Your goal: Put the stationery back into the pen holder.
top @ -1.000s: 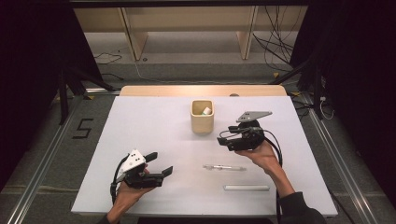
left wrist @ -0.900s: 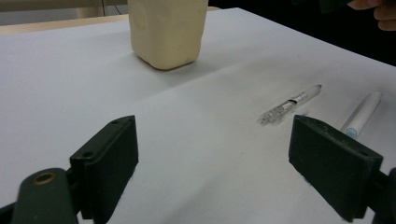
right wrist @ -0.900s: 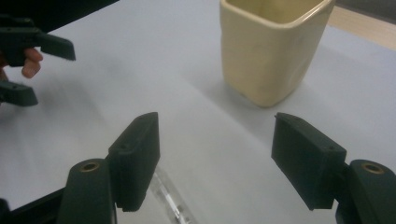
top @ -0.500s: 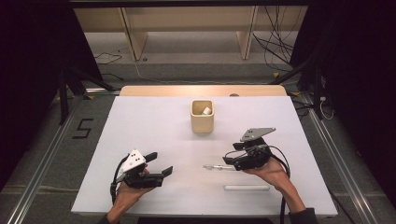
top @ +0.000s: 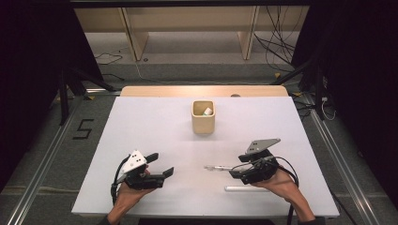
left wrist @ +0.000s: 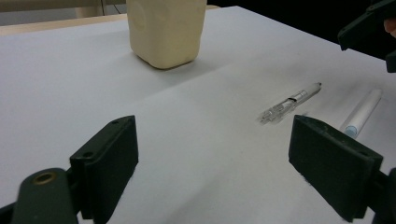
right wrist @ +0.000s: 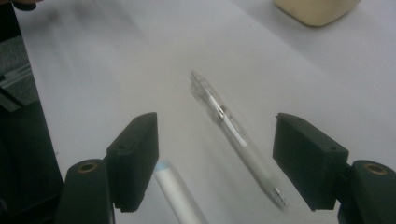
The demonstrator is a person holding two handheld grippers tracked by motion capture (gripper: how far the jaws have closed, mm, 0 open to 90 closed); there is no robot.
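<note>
Here the right gripper (right wrist: 215, 154) is held with jaws apart over the clear pen (right wrist: 236, 135) (untouched); the left gripper (left wrist: 212, 168) is likewise spread.

White table (top: 141, 131) with a wooden strip along its far edge. A cream square cup (top: 203, 123) stands at centre far. Near right lie a clear pen (top: 217, 167) and a white tube (top: 246, 189), just apart.

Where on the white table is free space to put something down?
Bare: the wide stretch left of the beige cup above the left gripper, and the far right corner beside the cup. Crowded: the near right, where the clear pen, white marker and right gripper lie.
</note>
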